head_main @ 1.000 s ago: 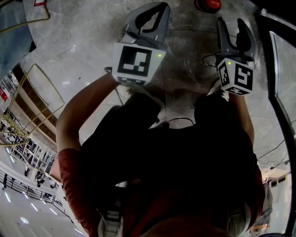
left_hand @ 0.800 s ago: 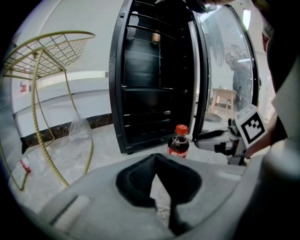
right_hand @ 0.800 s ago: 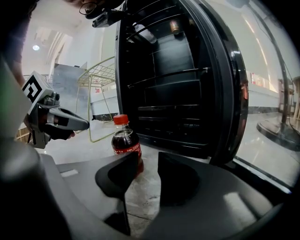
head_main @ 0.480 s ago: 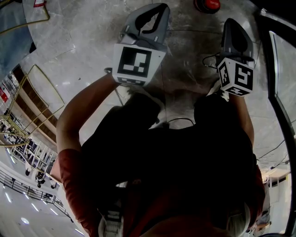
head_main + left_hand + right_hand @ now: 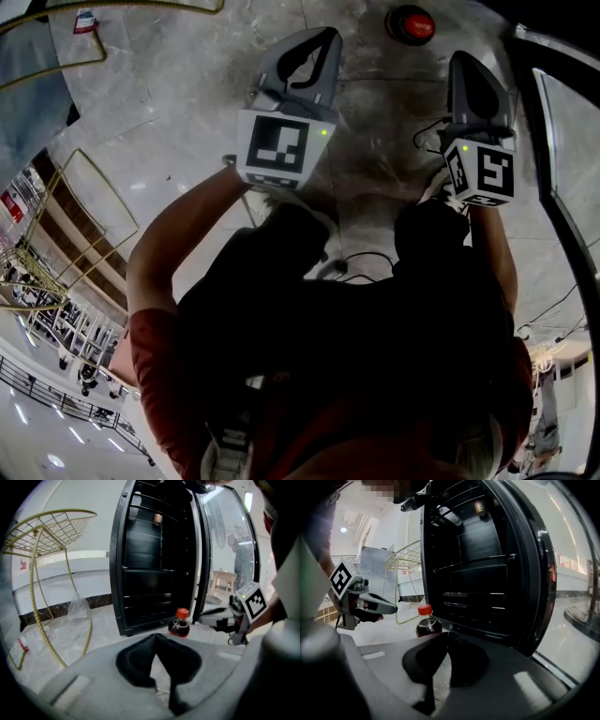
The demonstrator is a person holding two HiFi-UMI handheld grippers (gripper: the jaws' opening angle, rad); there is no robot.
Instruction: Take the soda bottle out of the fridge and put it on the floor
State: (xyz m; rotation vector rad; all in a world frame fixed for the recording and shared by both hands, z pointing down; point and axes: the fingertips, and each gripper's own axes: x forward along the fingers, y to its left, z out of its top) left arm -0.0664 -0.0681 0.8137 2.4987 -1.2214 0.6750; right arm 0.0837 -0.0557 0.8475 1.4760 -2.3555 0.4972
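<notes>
A soda bottle (image 5: 179, 623) with dark cola and a red cap stands upright on the stone floor, just in front of the open black fridge (image 5: 154, 559). It shows beyond my right jaws as the bottle (image 5: 427, 623) and at the top of the head view as a red cap (image 5: 412, 21). My left gripper (image 5: 327, 36) is shut and empty, short of the bottle and to its left. My right gripper (image 5: 462, 58) is shut too, with nothing between its tips, a little to the bottle's right. Neither touches it.
The fridge's glass door (image 5: 536, 573) stands open on the right. A yellow wire rack (image 5: 47, 531) and a clear plastic bag (image 5: 77, 616) are to the left. A small can (image 5: 158, 518) sits on an upper fridge shelf. A person (image 5: 241, 555) stands beyond the door.
The right gripper's jaws, open one second ago, have closed on nothing. The view has shifted slightly; the left gripper has stayed shut and still.
</notes>
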